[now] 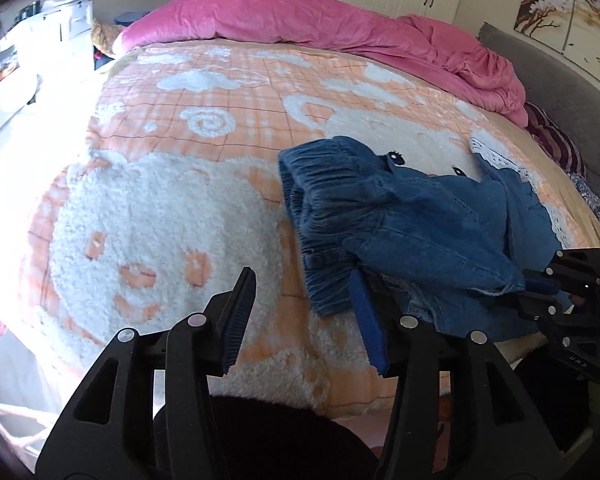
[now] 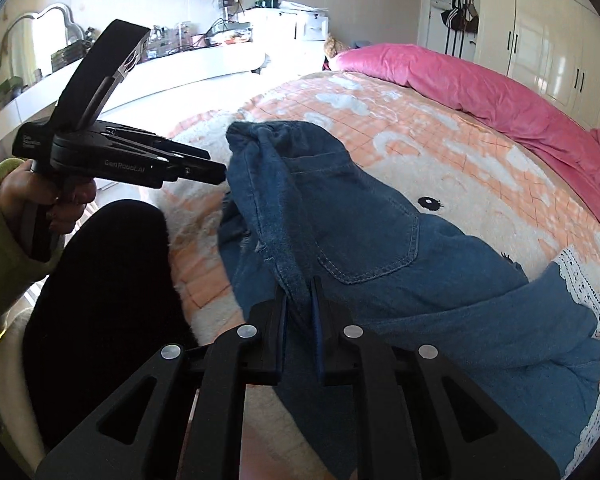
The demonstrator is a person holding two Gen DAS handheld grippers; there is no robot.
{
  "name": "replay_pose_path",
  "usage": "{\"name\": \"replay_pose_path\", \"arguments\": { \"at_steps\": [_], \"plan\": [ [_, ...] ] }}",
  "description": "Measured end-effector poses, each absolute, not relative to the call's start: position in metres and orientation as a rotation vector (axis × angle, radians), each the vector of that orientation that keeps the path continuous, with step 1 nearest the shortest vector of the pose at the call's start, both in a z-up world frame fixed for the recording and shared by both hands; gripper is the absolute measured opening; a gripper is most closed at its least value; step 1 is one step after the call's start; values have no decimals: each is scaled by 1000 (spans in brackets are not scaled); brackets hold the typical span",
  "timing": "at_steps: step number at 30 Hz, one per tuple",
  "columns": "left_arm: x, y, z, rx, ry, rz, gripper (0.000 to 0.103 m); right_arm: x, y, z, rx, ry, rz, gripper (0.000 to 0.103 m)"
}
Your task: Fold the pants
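Observation:
Blue denim pants (image 1: 404,224) with white lace hems (image 1: 500,158) lie crumpled on an orange and white fleece blanket (image 1: 180,208); the elastic waistband (image 1: 320,164) faces left. My left gripper (image 1: 304,304) is open and empty, its right finger next to the waistband's near edge. In the right wrist view the pants (image 2: 360,216) show a back pocket (image 2: 364,236). My right gripper (image 2: 300,300) is shut on a raised fold of denim. It also shows in the left wrist view (image 1: 540,286), and the left gripper shows at the left of the right wrist view (image 2: 216,170).
A pink duvet (image 1: 320,20) is bunched along the bed's far side. A white dresser (image 2: 172,64) with clutter stands beyond the bed. White wardrobes (image 2: 540,48) line the wall. My black-clad knee (image 2: 104,300) is at the bed's near edge.

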State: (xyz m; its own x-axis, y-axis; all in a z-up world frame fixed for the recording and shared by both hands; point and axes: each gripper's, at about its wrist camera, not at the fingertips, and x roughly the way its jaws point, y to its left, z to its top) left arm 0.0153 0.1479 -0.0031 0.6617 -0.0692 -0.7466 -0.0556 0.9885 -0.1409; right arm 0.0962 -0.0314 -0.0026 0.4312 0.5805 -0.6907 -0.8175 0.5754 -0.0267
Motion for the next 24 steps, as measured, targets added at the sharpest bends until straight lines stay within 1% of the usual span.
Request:
{"name": "replay_pose_path", "arguments": {
  "at_steps": [5, 9, 12, 14, 16, 17, 18, 19, 20, 21, 23, 24],
  "plan": [
    [-1, 153, 22, -207, 796, 6, 42, 97, -33, -18, -386, 744, 907, 12],
    [12, 124, 39, -167, 783, -68, 42, 89, -30, -26, -408, 753, 917, 12],
    [33, 100, 36, -162, 799, -136, 42, 89, -32, -28, -393, 768, 918, 15],
    [43, 87, 25, -119, 832, -116, 42, 88, -33, -29, -383, 783, 923, 21],
    [49, 79, 7, -15, 894, -30, 42, 87, -36, -26, -364, 811, 931, 27],
    [49, 78, -1, 32, 927, 4, 42, 87, -41, -20, -346, 806, 936, 27],
    [47, 76, -10, 87, 953, 30, 44, 86, -45, -15, -327, 792, 940, 27],
    [44, 77, -15, 114, 961, 45, 48, 87, -51, -8, -304, 777, 938, 29],
    [42, 80, -18, 118, 966, 55, 56, 89, -56, 0, -272, 755, 921, 34],
    [40, 85, -23, 91, 978, 56, 59, 93, -61, 6, -242, 738, 903, 36],
    [39, 97, -28, 10, 992, 35, 60, 99, -66, 12, -189, 720, 871, 45],
    [39, 101, -29, -15, 995, 29, 60, 103, -65, 11, -179, 726, 856, 46]
  ]
}}
